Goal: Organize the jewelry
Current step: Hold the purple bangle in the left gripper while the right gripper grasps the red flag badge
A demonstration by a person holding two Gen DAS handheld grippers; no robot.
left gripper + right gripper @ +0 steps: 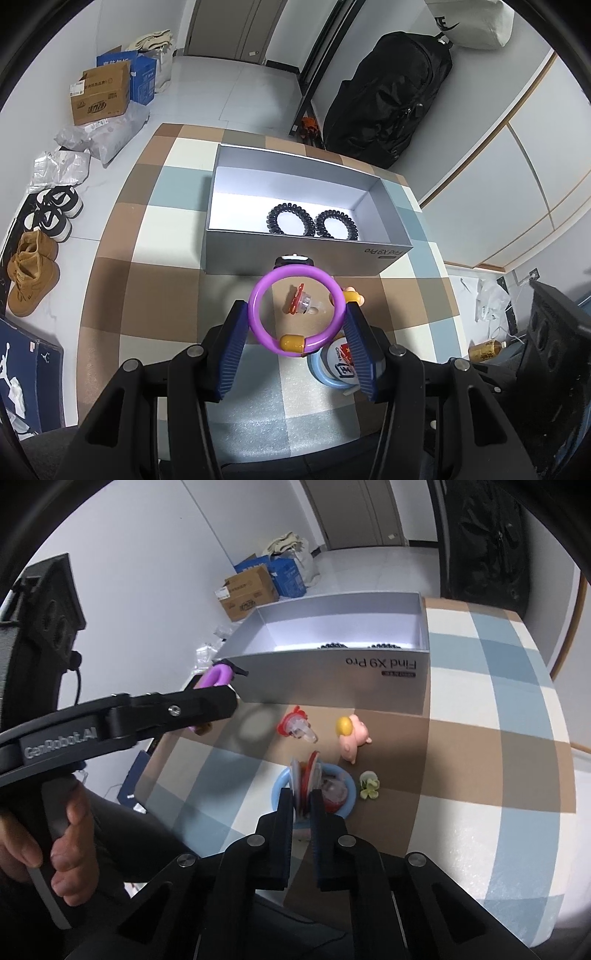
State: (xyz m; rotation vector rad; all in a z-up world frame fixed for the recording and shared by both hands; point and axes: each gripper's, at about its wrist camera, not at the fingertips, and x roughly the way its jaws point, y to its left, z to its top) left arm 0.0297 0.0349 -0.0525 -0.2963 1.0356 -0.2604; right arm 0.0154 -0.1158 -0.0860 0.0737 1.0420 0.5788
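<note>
My left gripper (297, 314) is shut on a purple bracelet (258, 291) with a yellow bead, held above the table in front of the grey box (236, 251). Two black spiral hair ties (290, 219) lie inside the box. My right gripper (303, 801) is shut on a thin round badge (304, 779) held on edge over a blue dish (280, 782). A red clip (295, 725), a pink pig figure (352, 738) and a small green flower (369, 784) lie on the table. The left gripper (221, 686) with the bracelet (216, 675) also shows in the right wrist view.
The checked tablecloth (147, 258) covers the table. The blue dish (317, 365) sits under my left gripper's right finger. A black backpack (391, 96) stands beyond the table. Boxes (99, 96) and shoes (33, 273) lie on the floor at the left.
</note>
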